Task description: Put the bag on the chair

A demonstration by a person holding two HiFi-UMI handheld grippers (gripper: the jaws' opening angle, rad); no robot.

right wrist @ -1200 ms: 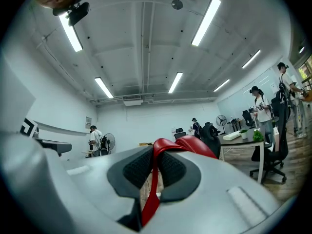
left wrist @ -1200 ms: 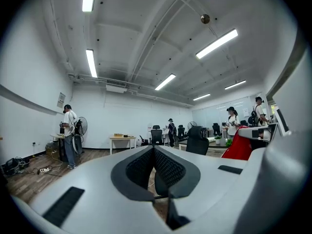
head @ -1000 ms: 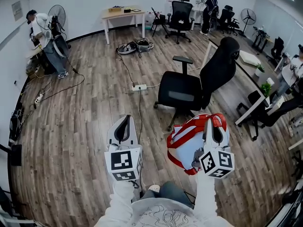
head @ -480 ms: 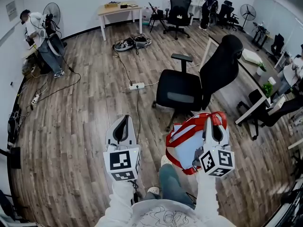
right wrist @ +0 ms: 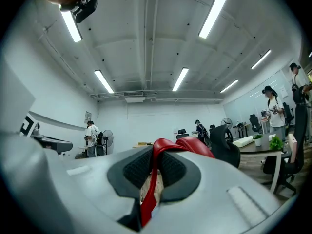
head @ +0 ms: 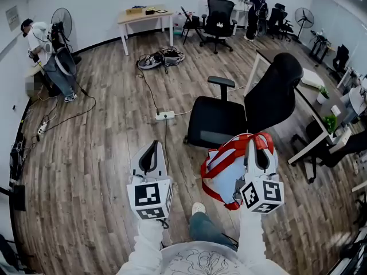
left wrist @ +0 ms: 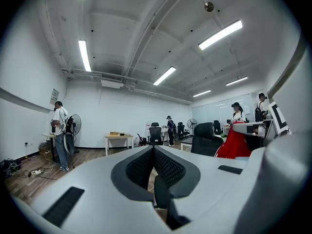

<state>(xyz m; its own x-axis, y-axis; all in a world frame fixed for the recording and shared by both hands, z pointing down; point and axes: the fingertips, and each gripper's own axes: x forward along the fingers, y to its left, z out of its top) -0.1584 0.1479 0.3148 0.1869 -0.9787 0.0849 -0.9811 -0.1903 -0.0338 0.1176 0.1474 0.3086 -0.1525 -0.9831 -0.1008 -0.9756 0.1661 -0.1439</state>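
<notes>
**A:** Starting at the left, what is the left gripper (head: 150,153) doing?

**B:** Nothing for the task. It sits on the person's side of the chair (head: 218,122), off to its left and apart from it. Its fingers (left wrist: 139,167) are pressed together at the tips with nothing between them.

**A:** And the bag (head: 226,173)?

**B:** Next along to the right. It hangs in the air near the chair, on the person's side of the seat, and it isn't on the chair yet. It is a pale bag with red straps.

**A:** What holds it?

**B:** The right gripper (head: 256,153). Its fingers (right wrist: 173,169) are pinching a red strap (right wrist: 157,155), which runs up between the two dark pads and loops over their tips. In the head view the bag's body hangs below and to the left of those fingers, on the side toward the left gripper.

**A:** So how far along is it?

**B:** I'd say the pick-up is done and the carry is most of the way there. The chair's seat is bare, with the backrest standing at its right. As I judge it, three things are left: bring the bag over the seat, lower it until it rests there, then let go of the strap.
</notes>
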